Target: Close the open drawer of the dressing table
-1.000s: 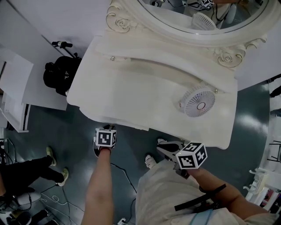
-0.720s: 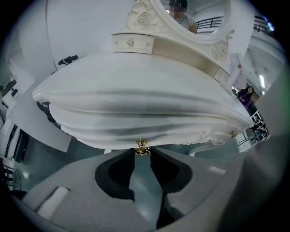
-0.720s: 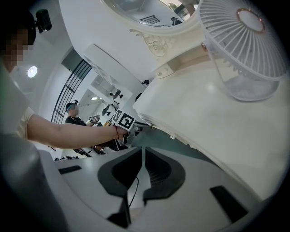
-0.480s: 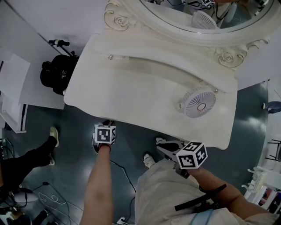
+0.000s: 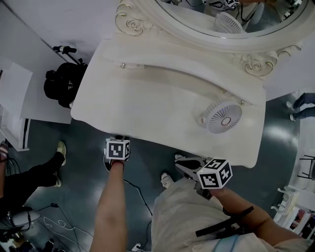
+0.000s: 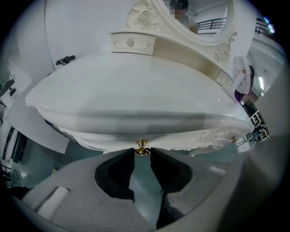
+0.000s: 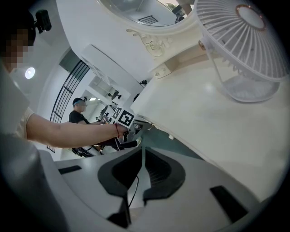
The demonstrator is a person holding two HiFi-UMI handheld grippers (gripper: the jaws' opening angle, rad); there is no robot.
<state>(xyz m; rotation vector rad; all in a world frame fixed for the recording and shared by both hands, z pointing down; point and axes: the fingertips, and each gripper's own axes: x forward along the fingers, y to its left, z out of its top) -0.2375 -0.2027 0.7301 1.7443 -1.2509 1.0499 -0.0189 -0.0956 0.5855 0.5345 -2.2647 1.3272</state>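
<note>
Drawer [image 6: 113, 139] looks nearly shut after the left gripper [image 6: 142, 153], pinching its brass knob [image 6: 141, 145], nudged inward. Right gripper [image 7: 142, 150] rests empty, jaws together.

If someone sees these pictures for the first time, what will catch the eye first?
The ornate white dressing table with its oval mirror fills the upper head view. A small white fan stands on its right side, and at its front edge the left hand-held gripper grips a gold knob.
</note>
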